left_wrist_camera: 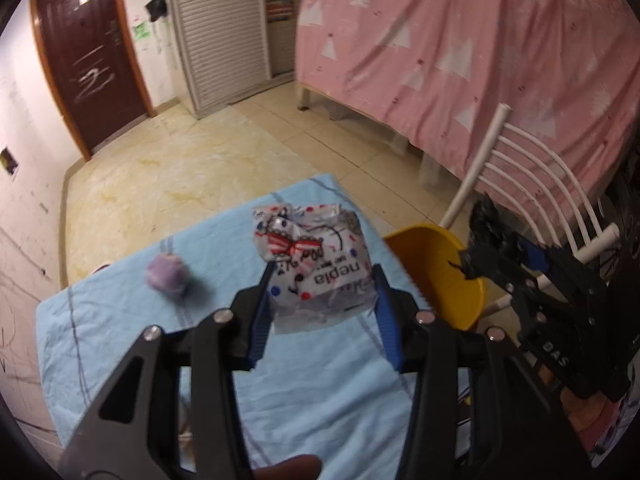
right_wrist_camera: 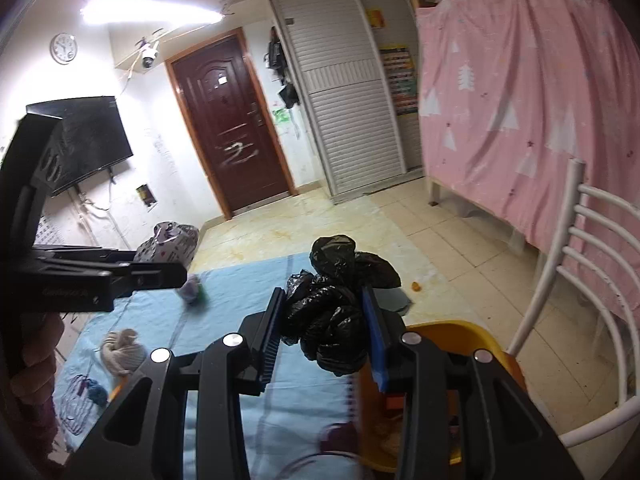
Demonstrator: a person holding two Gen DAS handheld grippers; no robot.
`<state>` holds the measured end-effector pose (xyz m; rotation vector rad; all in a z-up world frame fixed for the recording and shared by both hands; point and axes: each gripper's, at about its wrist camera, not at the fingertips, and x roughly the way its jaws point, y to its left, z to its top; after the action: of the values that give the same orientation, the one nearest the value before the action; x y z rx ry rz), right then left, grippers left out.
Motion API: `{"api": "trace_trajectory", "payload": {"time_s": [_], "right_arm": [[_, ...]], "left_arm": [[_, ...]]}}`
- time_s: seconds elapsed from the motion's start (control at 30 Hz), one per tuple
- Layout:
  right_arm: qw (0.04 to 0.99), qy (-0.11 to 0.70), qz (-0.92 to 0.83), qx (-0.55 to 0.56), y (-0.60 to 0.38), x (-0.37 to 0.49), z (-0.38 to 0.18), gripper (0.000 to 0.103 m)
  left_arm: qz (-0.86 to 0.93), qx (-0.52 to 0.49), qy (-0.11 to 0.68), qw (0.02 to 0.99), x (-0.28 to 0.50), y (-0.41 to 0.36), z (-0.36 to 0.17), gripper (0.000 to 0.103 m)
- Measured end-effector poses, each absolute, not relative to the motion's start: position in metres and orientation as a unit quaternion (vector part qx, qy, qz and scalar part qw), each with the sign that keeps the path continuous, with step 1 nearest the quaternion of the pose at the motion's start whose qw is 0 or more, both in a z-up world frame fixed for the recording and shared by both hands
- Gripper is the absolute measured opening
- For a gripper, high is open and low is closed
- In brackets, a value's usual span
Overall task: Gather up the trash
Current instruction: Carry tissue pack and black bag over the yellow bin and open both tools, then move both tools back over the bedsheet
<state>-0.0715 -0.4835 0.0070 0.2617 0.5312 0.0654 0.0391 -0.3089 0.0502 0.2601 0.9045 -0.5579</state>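
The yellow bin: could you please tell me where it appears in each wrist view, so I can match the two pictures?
Left wrist view: the yellow bin sits right of centre, beside the blue cloth's right edge.
Right wrist view: the bin is lower right, partly hidden behind the right gripper.
Shared landmark: the white chair behind it.

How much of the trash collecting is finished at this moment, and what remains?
Done: something already lies inside the yellow bin, though it is too blurred to name. In hand: the left claw grips a crumpled tissue packet, and the right claw grips a black plastic bag, both near the bin. Left: a purple wad and a beige knotted wad remain on the blue cloth.
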Motion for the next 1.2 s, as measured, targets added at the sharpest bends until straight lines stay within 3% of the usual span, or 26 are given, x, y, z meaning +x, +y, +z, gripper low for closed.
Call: {"api": "trace_trajectory", "payload": {"time_s": [0.43, 0.6, 0.67, 1.2], "right_arm": [[0.945, 0.288, -0.035, 0.149, -0.546, -0.060, -0.046, 0.034], [0.938, 0.295, -0.041, 0.180, -0.562, -0.060, -0.065, 0.057], [0.935, 0.297, -0.046, 0.186, -0.567, -0.061, -0.071, 0.059], [0.933, 0.301, -0.045, 0.192, -0.567, -0.061, -0.070, 0.060]], "left_arm": [[-0.306, 0.150, 0.445, 0.828, 0.030, -0.405, 0.030, 0.044], [-0.319, 0.149, 0.454, 0.818, 0.033, -0.437, 0.012, 0.050], [-0.321, 0.152, 0.461, 0.813, 0.034, -0.449, 0.004, 0.054], [-0.322, 0.162, 0.467, 0.807, 0.036, -0.439, -0.005, 0.054]]}}
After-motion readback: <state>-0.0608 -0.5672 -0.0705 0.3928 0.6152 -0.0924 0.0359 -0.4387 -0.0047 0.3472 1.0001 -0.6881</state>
